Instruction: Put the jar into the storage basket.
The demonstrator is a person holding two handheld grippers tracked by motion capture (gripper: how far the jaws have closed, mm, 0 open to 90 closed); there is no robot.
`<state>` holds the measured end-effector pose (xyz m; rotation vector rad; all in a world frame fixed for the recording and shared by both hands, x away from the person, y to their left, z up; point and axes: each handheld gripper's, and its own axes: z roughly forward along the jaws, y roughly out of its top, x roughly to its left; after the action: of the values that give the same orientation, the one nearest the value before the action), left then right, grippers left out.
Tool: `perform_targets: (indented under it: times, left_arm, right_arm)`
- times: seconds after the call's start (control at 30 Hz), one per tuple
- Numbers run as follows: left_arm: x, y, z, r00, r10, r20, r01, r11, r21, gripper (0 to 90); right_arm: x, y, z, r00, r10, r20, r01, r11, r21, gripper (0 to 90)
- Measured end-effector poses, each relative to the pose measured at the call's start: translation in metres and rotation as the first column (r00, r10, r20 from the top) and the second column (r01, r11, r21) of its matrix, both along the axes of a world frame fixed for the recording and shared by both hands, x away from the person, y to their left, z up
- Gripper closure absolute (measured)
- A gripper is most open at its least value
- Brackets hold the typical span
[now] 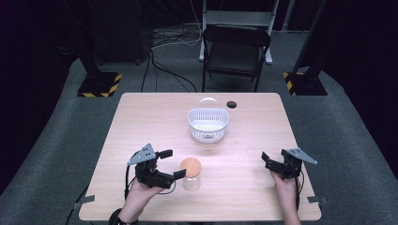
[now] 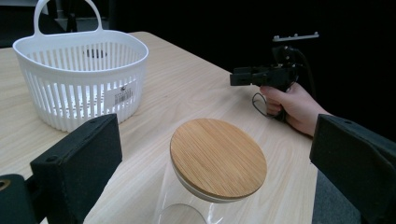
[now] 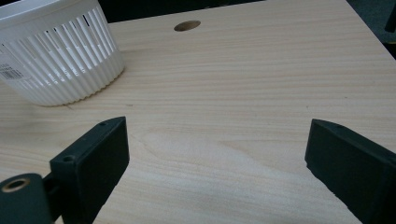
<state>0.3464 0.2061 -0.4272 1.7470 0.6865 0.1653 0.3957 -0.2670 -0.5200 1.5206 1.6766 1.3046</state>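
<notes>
Bright overhead light on table (image 1: pixel 244 140); surroundings dark; high view soft, slightly blurred; shadows faint.

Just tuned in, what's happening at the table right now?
A person holds tongs in each hand. The left tongs are open around a glass jar with a bamboo lid, not yet closed on it. The right tongs hover open over bare table. A white basket sits mid-table.

left gripper (image 1: pixel 170 164): black, grey three-cornered plate, black cable | right gripper (image 1: pixel 265 159): same | fingers (image 2: pixel 79 161): black blocks
</notes>
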Motion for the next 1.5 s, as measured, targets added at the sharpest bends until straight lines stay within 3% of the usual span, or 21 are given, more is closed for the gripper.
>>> perform_targets:
  times: [0.3,0.73,0.9,1.17,1.5]
  left_arm:
    - [-0.003,-0.014,-0.007,0.9997,0.024,0.001,-0.024,0.9995,0.018,2.4]
    - [-0.009,-0.031,-0.019,0.9944,0.089,0.057,-0.093,0.9931,0.072,2.3]
    - [-0.008,-0.036,-0.024,0.9953,0.084,0.047,-0.088,0.9933,0.075,2.3]
    - [-0.010,-0.044,-0.032,0.9916,0.104,0.077,-0.111,0.9880,0.107,2.4]
    - [-0.011,-0.046,-0.033,0.9905,0.108,0.085,-0.117,0.9873,0.107,2.5]
  right_arm:
    - [0.000,0.000,0.000,1.0000,-0.001,-0.001,0.001,1.0000,0.005,5.5]
    - [0.000,-0.001,0.000,1.0000,0.000,-0.003,0.000,1.0000,0.009,5.5]
    - [0.000,-0.001,0.000,1.0000,0.000,-0.003,0.000,1.0000,0.009,5.6]
    - [0.001,-0.001,0.000,1.0000,0.003,-0.006,-0.003,0.9999,0.011,5.6]
    - [0.001,-0.001,0.000,1.0000,0.005,-0.008,-0.005,0.9999,0.010,5.6]
